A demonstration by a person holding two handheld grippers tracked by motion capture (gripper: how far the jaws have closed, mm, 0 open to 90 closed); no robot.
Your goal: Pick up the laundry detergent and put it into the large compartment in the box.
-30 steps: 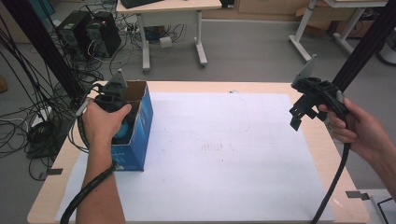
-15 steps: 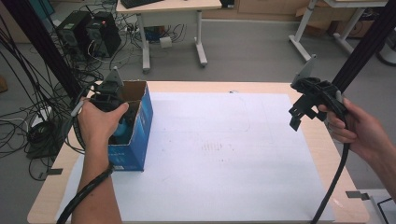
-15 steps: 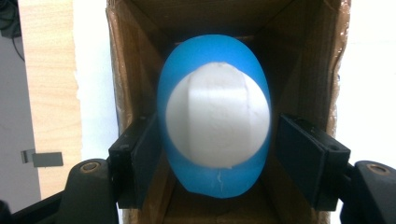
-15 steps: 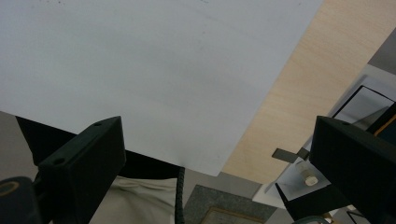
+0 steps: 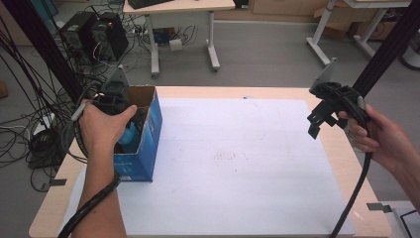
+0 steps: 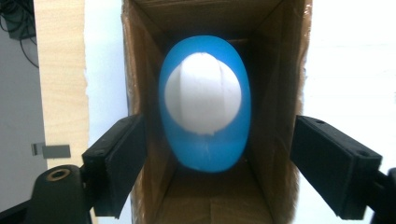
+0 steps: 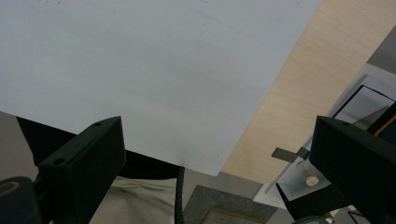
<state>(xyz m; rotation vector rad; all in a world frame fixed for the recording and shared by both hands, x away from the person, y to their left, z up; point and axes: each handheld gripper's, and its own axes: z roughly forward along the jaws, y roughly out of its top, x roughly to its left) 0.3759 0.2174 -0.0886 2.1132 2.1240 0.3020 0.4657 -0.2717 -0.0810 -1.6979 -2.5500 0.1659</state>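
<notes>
The left gripper (image 6: 212, 172) is hovering over the open cardboard box (image 5: 148, 129) near the table's (image 5: 237, 91) far left corner. Its jaws have just been opening and are standing wide, gripping nothing. The blue and white object (image 6: 204, 102) is lying inside the box, below and between them, untouched. The right gripper (image 5: 317, 121) is hanging open and empty above the table's right edge.

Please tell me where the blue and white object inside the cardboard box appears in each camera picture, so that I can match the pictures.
High view: the blue and white object is at the left, inside the open box, partly covered by the left hand.
Left gripper view: it sits in the centre, deep in the box, beyond the open jaws.
Right gripper view: this camera looks at the white sheet and the table edge instead.
Shared landmark: the white sheet on the table.
</notes>
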